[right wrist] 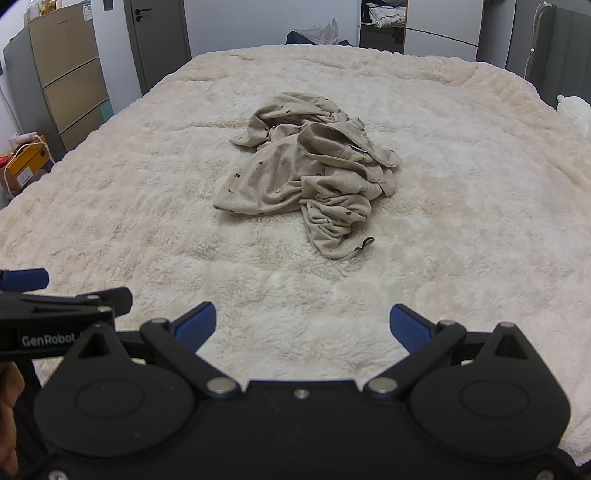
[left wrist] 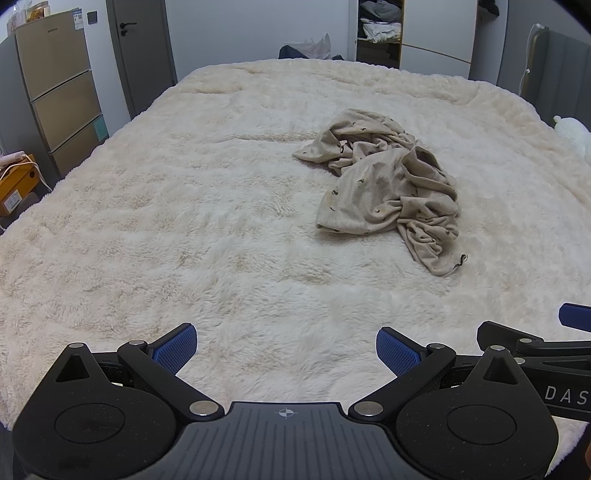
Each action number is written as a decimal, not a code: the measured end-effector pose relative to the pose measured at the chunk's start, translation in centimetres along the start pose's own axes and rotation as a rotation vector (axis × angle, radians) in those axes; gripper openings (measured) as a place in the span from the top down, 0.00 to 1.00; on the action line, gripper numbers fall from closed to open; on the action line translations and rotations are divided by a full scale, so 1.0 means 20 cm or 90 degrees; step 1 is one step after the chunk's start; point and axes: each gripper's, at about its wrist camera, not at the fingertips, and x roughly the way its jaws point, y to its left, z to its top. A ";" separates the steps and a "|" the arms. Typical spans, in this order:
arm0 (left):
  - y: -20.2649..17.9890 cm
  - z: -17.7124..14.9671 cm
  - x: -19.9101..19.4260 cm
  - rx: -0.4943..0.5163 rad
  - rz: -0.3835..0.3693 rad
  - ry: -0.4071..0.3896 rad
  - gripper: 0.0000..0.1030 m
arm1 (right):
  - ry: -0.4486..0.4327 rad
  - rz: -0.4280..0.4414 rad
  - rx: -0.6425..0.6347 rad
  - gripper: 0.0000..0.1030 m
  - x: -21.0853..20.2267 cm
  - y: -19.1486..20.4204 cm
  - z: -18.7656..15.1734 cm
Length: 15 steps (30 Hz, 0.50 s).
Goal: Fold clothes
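My left gripper [left wrist: 286, 350] is spread wide, blue pads [left wrist: 176, 349] apart with nothing between them, hovering over the near edge of the bed. My right gripper [right wrist: 303, 326] is just as wide and empty, level beside it; each shows at the edge of the other's view.

Ahead of both, well apart from the fingertips, lies the beige garment [right wrist: 306, 177], crumpled in a heap on the fluffy cream blanket [right wrist: 461, 229]. From the right wrist it sits about centre; from the left wrist it lies off to the right [left wrist: 384, 188]. Its long axis runs roughly from the far side of the bed toward me, slanting a little rightward, and a narrow end [right wrist: 340, 243] with a dark bit of trim points my way. Small dark marks dot the fabric.

The blanket covers the whole bed. Beyond it stand a grey door [left wrist: 144, 55], a tan drawer unit [left wrist: 59, 85] to the left, and an open wardrobe [left wrist: 380, 26] holding piled cloth.

The heap is too bunched to tell what kind of garment it is. Something white [left wrist: 572, 129] at the right edge is cut off.
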 end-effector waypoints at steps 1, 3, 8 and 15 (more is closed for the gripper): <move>0.00 0.00 0.00 0.000 0.000 0.000 0.00 | 0.000 0.000 0.000 0.02 0.00 0.00 0.00; 0.00 0.00 0.00 0.001 0.002 -0.001 0.00 | 0.000 -0.001 0.000 0.02 0.00 0.00 0.00; 0.01 0.00 0.00 0.001 0.003 -0.001 0.00 | 0.000 0.002 -0.002 0.02 0.01 0.00 0.01; 0.01 0.00 0.00 0.002 0.004 0.000 0.00 | 0.001 0.003 -0.004 0.02 0.02 0.00 0.01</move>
